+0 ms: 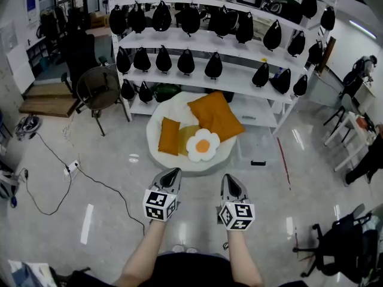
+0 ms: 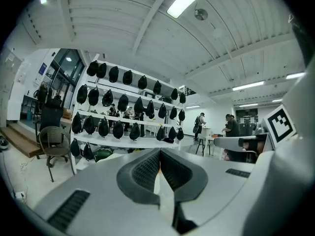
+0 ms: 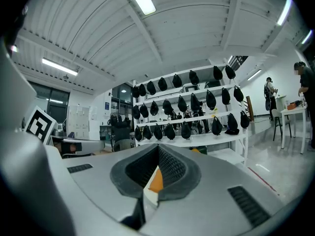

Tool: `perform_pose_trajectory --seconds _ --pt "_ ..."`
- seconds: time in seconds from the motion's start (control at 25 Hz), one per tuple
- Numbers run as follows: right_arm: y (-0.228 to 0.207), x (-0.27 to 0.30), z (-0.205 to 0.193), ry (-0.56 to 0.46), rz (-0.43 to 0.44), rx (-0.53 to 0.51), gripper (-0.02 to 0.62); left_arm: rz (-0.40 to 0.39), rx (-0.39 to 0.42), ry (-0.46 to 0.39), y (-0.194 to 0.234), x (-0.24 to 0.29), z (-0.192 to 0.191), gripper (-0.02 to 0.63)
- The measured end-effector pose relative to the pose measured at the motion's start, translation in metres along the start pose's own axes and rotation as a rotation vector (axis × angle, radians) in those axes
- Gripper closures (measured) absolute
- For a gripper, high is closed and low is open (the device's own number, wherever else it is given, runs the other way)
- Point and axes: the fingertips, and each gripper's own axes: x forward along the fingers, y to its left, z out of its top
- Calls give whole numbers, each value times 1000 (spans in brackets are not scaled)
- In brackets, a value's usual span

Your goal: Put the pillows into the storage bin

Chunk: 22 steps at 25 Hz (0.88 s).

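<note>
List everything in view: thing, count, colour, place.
large pillow: one, orange, back right of the floor cushion
small pillow: one, orange, left side of the cushion
flat pillow: one, yellow, between the small pillow and the egg pillow
egg pillow: one, white with a yellow centre, front of the cushion
floor cushion: one, white, round, on the floor before the shelves
shelves: one unit, white, far side
hanging items: many, black, along the shelves
round chair: one, brown, left of the shelves
office chair: one, black, lower right
left gripper: one, grey, shut, empty
right gripper: one, grey, shut, empty
</note>
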Motion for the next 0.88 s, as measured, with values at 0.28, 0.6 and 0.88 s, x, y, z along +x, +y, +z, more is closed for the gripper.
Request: perform_pose_trajectory --seconds 0.28,0.6,0.88 --pt "2 -2 -7 8 12 27 594 -59 -22 28 -7 0 -11 584" --pt "9 -9 -3 -16 52 78 474 -86 -51 -6 -13 -8 -8 548" --pt "10 -14 -19 11 51 134 365 -83 -77 14 -14 -16 -20 403"
